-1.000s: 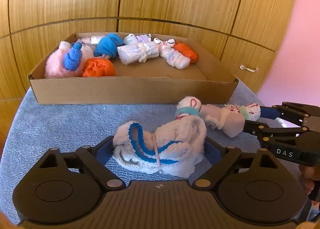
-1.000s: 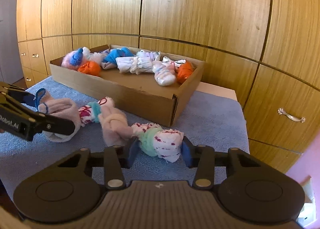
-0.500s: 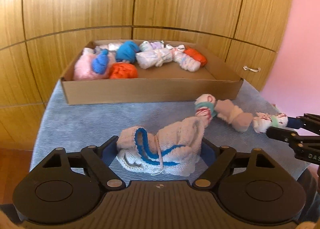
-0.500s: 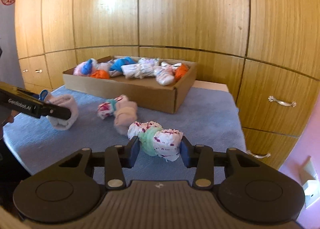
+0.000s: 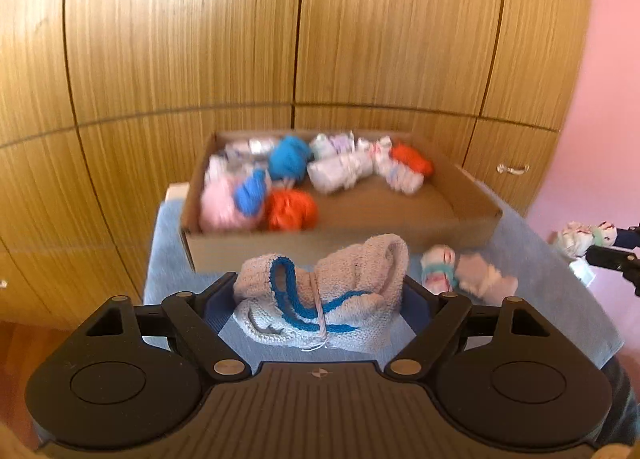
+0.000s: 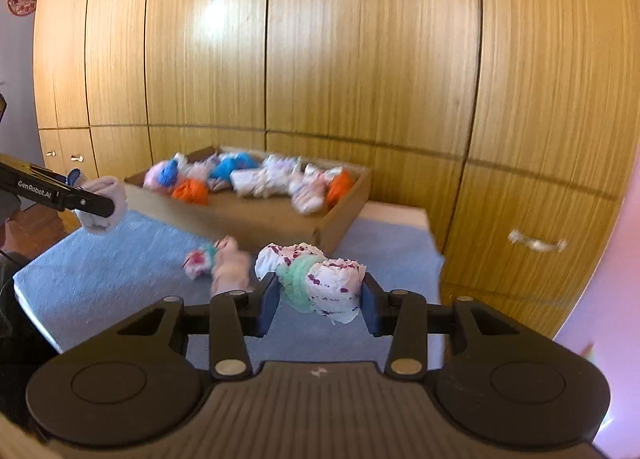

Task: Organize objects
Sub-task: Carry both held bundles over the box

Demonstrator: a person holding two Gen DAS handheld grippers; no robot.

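Left gripper (image 5: 320, 301): jaws are set wide and are clamped on a white knitted bundle with blue trim (image 5: 320, 299); the blue pads are pressed against both of its ends. The jaws have just been closing slightly, with the bundle between them.
Left load position: the knitted bundle is held clear above the blue-grey cloth (image 5: 536, 259), in front of the near wall of the cardboard box (image 5: 452, 237).
Right gripper (image 6: 320, 295): jaws are set narrow and are clenched on a white roll with purple specks and a green band (image 6: 320, 283); both pads are seen touching its sides.
Right load position: the speckled roll is held above the cloth, short of the box's corner.
Cardboard box: it is filled along its far side with rolled bundles, among them blue (image 5: 289, 157), orange (image 5: 290, 209) and pink (image 5: 218, 205) ones; the near part of its floor is bare.
Loose item: one pink-and-white tied bundle (image 6: 224, 265) is seen lying on the cloth, between the two grippers and just before the box.
Background: wooden cabinet doors (image 6: 360, 39) are seen behind the box.
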